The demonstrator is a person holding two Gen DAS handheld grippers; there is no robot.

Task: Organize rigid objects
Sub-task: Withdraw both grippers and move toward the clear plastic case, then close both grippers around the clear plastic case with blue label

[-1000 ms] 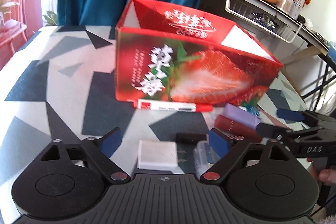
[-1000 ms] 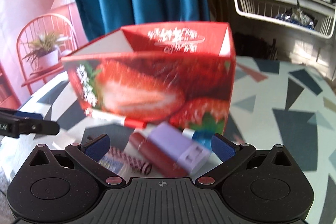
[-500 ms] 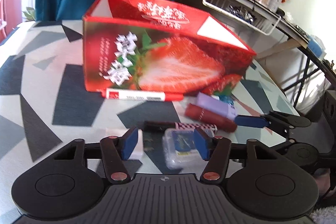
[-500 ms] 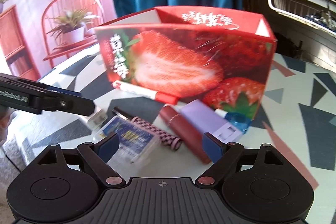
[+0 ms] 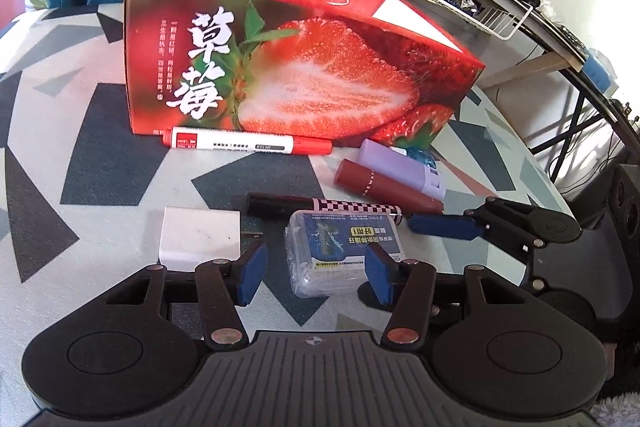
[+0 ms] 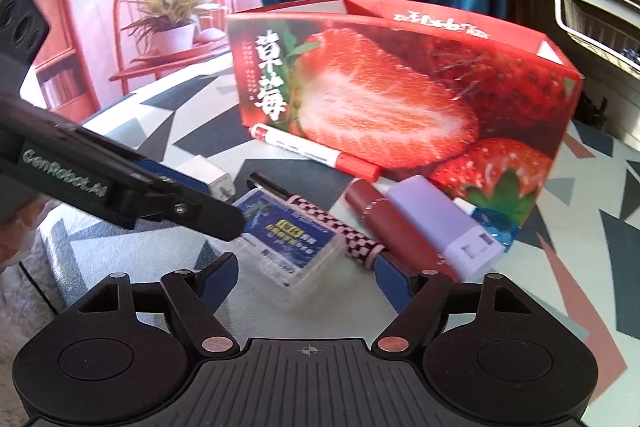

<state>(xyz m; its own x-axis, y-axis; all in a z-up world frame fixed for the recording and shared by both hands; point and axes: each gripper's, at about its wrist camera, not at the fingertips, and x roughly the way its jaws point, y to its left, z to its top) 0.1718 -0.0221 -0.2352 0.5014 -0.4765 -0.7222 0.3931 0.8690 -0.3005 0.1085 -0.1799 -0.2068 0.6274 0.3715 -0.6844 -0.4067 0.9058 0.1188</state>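
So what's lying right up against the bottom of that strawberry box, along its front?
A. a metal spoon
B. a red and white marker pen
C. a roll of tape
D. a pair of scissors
B: a red and white marker pen lies lengthwise along the foot of the strawberry box, with the other small items nearer the camera.

Clear plastic case (image 5: 343, 254) flat beside checkered pen (image 5: 320, 206)

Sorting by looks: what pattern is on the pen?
Pink-and-black checks on the pen, clearest in the right wrist view.
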